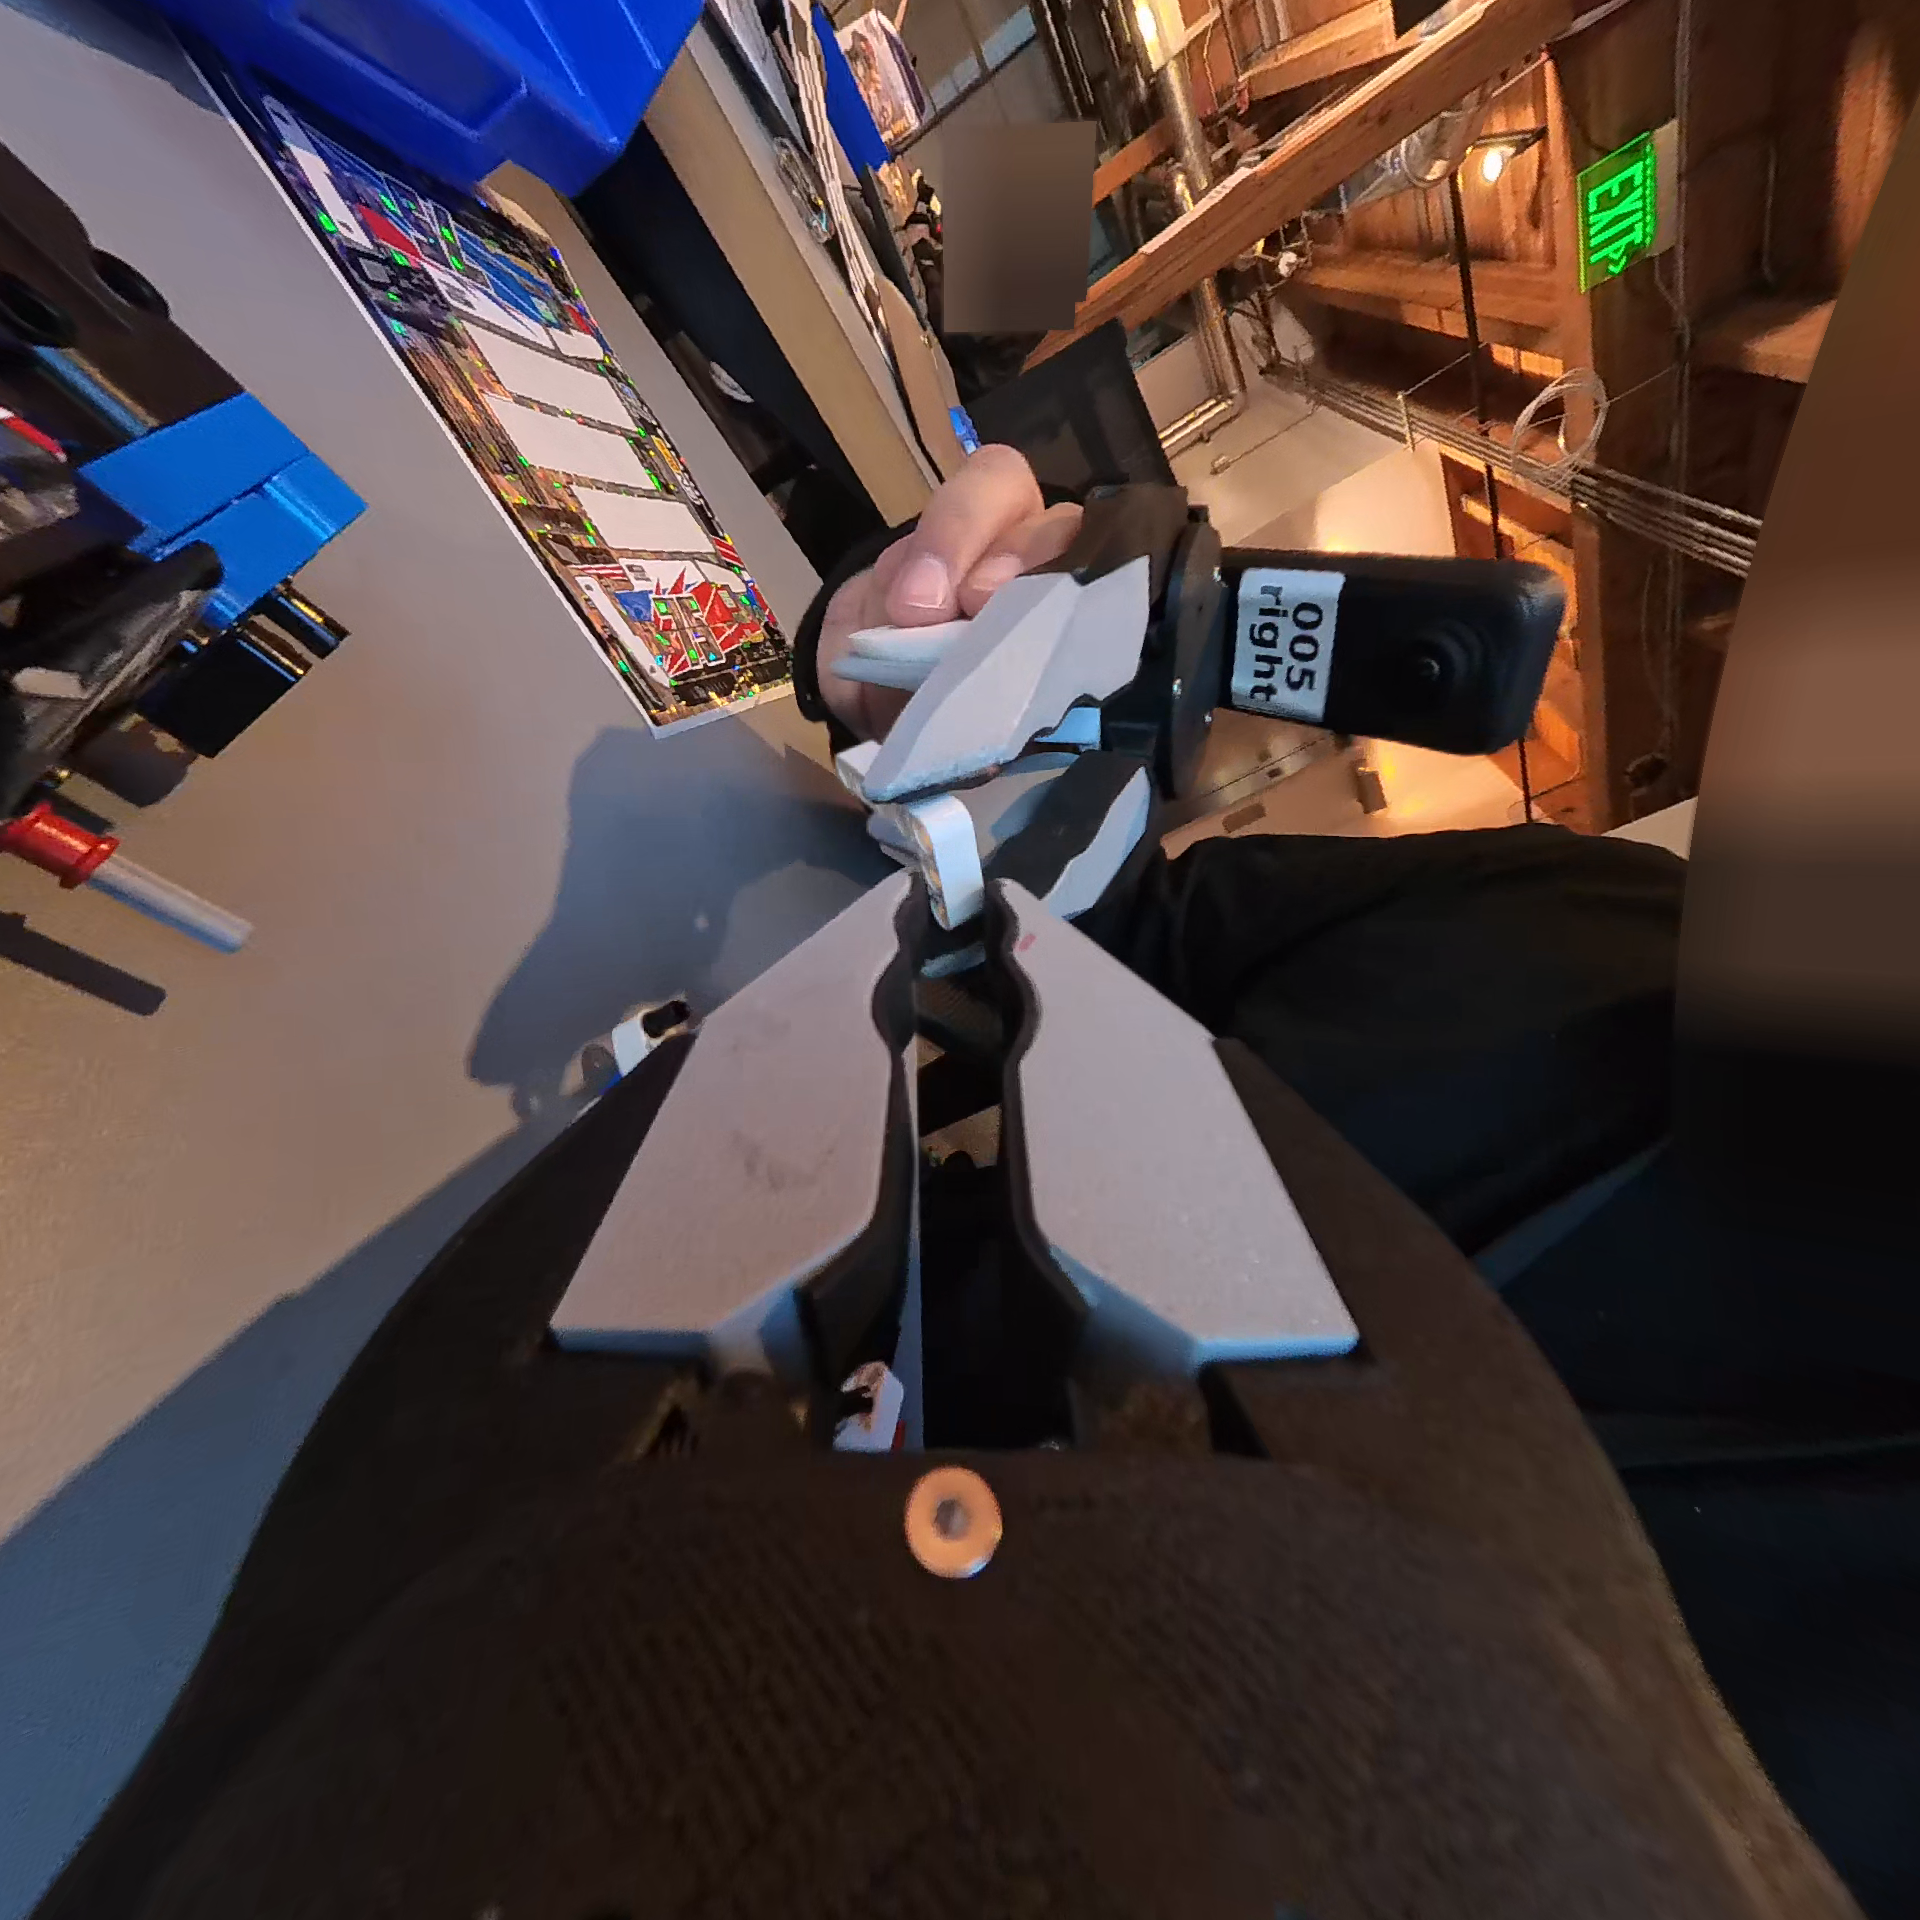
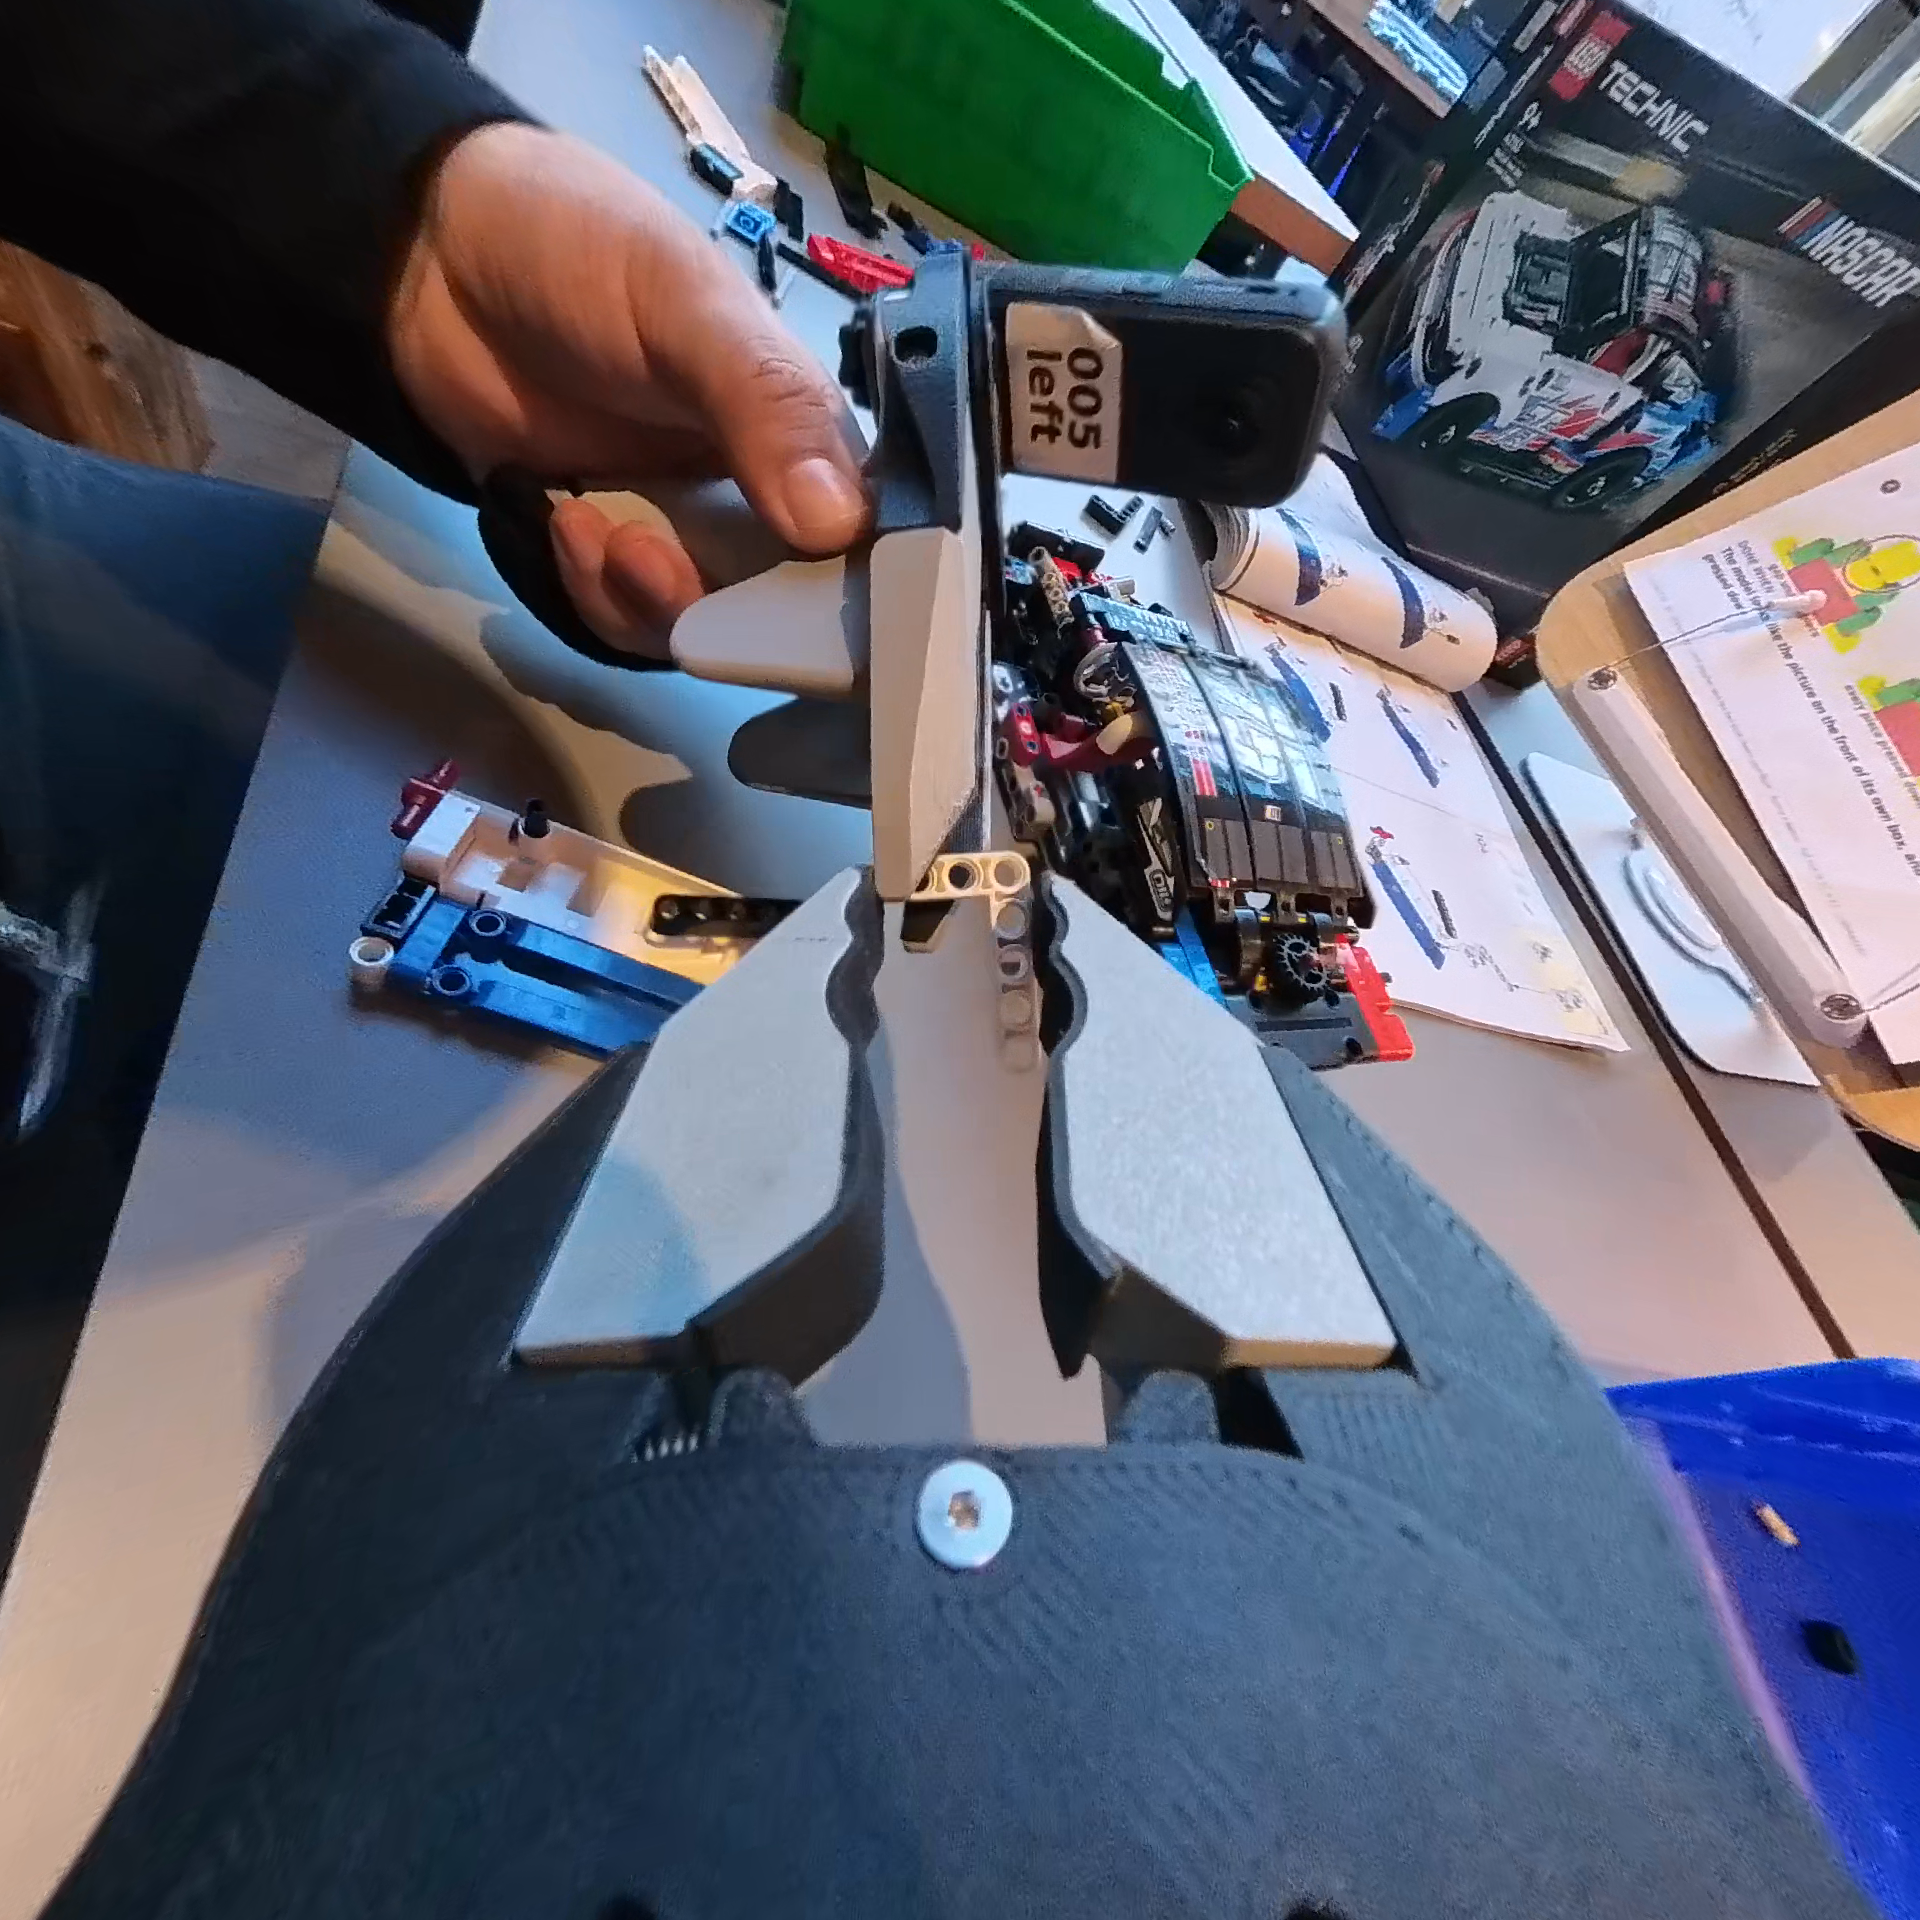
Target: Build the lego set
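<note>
Grey plastic meets grey plastic above the surface [image 2: 312, 1091]. The right hand-held gripper [image 2: 956, 894] pinches the long arm of a pale L-shaped beam [image 2: 1013, 966]. The left hand-held gripper [image 1: 956, 906] comes in from twelve o'clock in the right wrist view and is pressed onto the beam's short arm. The beam hangs in the air, touching nothing but the two pairs of pads. A small tan shape under its corner may be a second part, but the view is too tight to say.

Two grips on one small piece are the risk. If either hand twists or pulls off-axis, the beam could pivot in the pads, spring free and drop among the loose parts. If one gripper lets go before the other is seated, the beam could tilt.

At nine o'clock, a blue and white sub-assembly [image 2: 520, 935] lies flat. Just past the fingertips at one o'clock sits the partly built car [image 2: 1195, 790], close enough for a slip to knock it. The instruction booklet [image 2: 1455, 831] lies open at two o'clock, with the set's box [image 2: 1610, 312] beyond it. A green bin [image 2: 987, 125] stands farthest off at twelve.
</note>
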A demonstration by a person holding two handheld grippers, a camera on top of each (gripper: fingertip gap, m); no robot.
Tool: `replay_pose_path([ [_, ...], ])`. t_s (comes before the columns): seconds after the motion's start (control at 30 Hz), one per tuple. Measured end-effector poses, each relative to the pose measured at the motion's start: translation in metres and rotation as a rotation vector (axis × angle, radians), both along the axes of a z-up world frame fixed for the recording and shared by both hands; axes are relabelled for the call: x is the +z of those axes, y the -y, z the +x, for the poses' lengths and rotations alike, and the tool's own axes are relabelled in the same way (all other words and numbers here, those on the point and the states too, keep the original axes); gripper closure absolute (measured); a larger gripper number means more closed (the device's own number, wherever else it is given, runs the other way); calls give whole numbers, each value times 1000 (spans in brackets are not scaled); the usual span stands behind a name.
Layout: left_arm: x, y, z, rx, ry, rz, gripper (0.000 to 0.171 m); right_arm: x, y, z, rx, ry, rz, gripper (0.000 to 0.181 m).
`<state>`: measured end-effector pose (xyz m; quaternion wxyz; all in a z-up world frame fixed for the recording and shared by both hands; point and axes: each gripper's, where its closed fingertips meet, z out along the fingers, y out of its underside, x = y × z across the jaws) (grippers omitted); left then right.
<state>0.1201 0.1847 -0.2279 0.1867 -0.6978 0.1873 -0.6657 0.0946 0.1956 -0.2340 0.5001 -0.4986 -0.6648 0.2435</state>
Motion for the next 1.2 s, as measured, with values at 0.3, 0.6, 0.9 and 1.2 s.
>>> replay_pose_path([
  [0.3,13,6,1,-47,116,-26,164,16,9,1,71,-130,-116,154],
  [0.6,31,23,0,-196,305,-89,164,34,26,-4,172,-214,-181,154],
  [0.9,17,23,0,-195,158,5,164,19,26,-1,160,-98,-207,152],
  [1.2,14,21,-2,-175,135,13,165,27,10,16,78,-128,-152,170],
])
